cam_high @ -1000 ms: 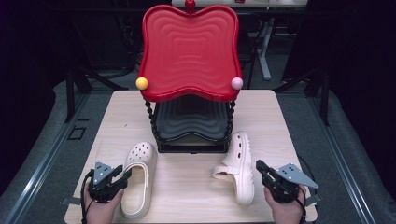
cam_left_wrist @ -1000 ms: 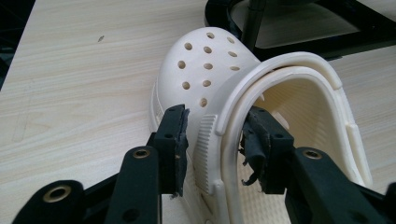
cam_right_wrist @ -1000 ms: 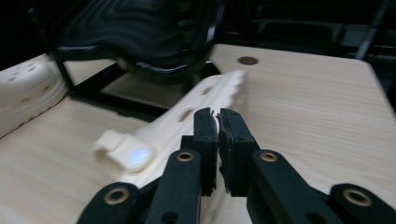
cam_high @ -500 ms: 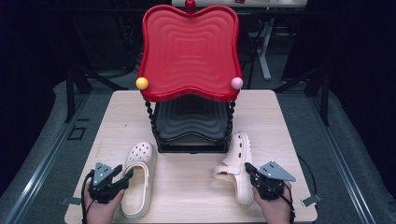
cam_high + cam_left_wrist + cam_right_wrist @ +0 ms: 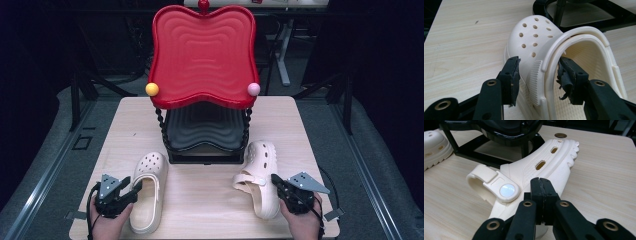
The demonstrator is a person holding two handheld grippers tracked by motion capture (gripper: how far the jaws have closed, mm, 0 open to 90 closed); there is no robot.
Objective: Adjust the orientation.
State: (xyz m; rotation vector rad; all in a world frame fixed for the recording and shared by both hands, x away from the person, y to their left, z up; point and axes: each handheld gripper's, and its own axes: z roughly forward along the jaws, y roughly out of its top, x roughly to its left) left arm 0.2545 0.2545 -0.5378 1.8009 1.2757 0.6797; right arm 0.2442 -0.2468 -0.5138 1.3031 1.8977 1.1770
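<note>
Clog (image 5: 534, 45) wall (near table (image 5: 200, 200) edge) between open jaws.

Matt cream foam-like clogs (image 5: 148, 192) lie on a pale wood-grain table (image 5: 205, 200) beside a glossy red plastic tray (image 5: 202, 52).

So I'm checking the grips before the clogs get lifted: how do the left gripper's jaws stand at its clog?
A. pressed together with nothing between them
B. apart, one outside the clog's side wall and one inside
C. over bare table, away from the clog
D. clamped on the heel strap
B: in the left gripper view the left gripper has one jaw outside the side wall of the left clog and the other inside its opening, having just been opening.
</note>
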